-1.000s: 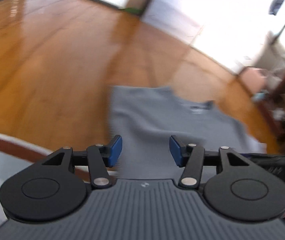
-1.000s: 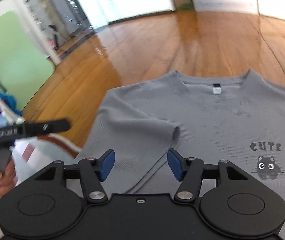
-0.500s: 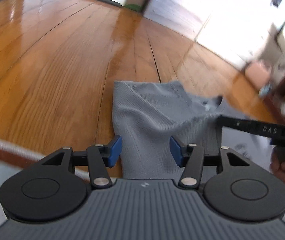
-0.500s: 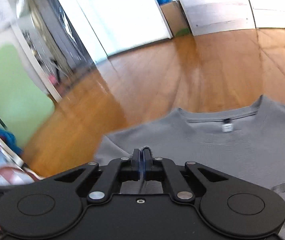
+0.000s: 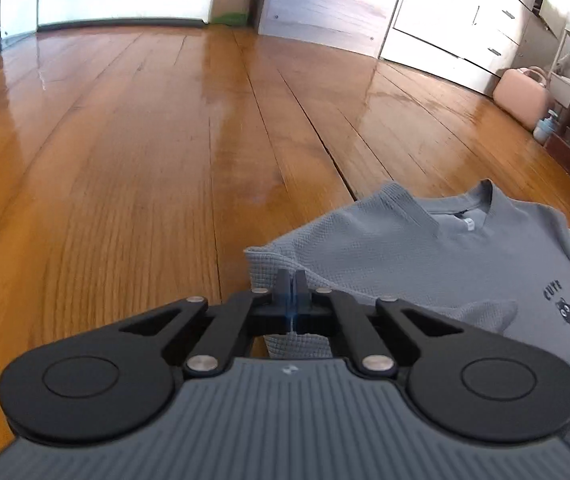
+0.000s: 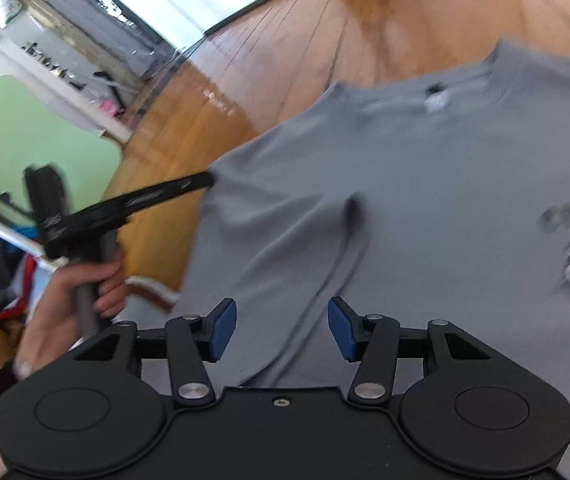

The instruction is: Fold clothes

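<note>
Left black two-finger gripper with blue pads [image 5: 292, 280] closed tight, fingers pressed together and pinching the edge of the grey waffle-knit T-shirt [image 5: 425, 256] at its left side, with cloth showing between and behind the pads. Seen from the right wrist view as a long black bar reaching to that same shirt edge, its grey handle gripped by a bare left hand [image 6: 85, 292]. Right black two-finger gripper with blue pads [image 6: 281, 330] spread wide, hovering over the folded-in sleeve of the shirt, pads clear of the fabric
</note>
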Motion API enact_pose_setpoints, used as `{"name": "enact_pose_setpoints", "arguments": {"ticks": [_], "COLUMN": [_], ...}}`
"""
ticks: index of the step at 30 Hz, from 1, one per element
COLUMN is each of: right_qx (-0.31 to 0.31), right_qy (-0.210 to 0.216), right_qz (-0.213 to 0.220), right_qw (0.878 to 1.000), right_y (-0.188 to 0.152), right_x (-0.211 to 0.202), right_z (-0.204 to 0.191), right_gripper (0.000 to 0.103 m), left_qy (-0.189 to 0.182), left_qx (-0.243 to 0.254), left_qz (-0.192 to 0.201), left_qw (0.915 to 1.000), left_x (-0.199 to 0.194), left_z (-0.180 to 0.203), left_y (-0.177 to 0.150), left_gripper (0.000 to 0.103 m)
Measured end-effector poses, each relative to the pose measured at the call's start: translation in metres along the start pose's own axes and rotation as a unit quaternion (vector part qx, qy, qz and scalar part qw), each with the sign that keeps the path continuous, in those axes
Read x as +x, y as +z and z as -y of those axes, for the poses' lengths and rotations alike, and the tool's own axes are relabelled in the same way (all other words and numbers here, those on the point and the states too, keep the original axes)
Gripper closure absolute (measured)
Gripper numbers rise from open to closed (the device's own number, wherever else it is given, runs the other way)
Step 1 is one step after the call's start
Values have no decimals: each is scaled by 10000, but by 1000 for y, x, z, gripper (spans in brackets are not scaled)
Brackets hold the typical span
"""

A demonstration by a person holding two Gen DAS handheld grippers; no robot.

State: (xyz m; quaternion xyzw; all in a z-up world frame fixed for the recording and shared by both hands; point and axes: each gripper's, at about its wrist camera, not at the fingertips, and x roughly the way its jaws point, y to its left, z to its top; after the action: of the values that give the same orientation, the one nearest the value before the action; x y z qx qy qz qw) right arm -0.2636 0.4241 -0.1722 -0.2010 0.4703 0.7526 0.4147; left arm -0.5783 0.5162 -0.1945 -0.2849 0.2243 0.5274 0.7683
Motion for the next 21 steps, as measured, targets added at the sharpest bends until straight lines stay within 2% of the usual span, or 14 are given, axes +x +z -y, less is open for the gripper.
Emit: {"name": "enact_pose_setpoints", "arguments": {"ticks": [5, 10, 11, 14, 15, 16, 17, 19, 21], "right_qx": [-432, -863, -781, -312, -156, 1, 158, 678, 943], "right_qy": [-210, -419, -397, -247, -197, -146, -96, -25, 216], "right_qz": [-130, -259, -219, -9, 60, 130, 200, 191, 444], "right_qw": [9988, 9950, 9959, 9992, 9997, 9998, 9996, 9975, 9943], "right_y": [-12, -25, -21, -2, 4, 11, 17, 24, 28], "right_x": [5, 9, 11, 16, 17, 19, 21, 33, 42], "right_z": [-16, -33, -29, -9, -2, 5, 12, 25, 30], "right_gripper": [46, 45, 45, 45, 43, 42, 39, 39, 39], "left_qy": [293, 90, -20, -454, -495, -494, -457, -250, -9], "left_qx": [-494, -782, -802, -845, -809, -696, -493, -226, -13], "left_qz": [124, 130, 108, -44, -19, 0, 9, 84, 178], "left_qw": [9983, 9968, 9967, 9954, 9955, 9963, 9977, 9994, 9998], "left_x": [-3, -7, -6, 4, 7, 11, 13, 13, 12], "left_z": [-10, -17, -17, -11, -7, -1, 7, 21, 33], "left_y": [0, -5, -5, -8, -10, -12, -16, -19, -21], "left_gripper": [102, 99, 93, 58, 60, 72, 101, 103, 103]}}
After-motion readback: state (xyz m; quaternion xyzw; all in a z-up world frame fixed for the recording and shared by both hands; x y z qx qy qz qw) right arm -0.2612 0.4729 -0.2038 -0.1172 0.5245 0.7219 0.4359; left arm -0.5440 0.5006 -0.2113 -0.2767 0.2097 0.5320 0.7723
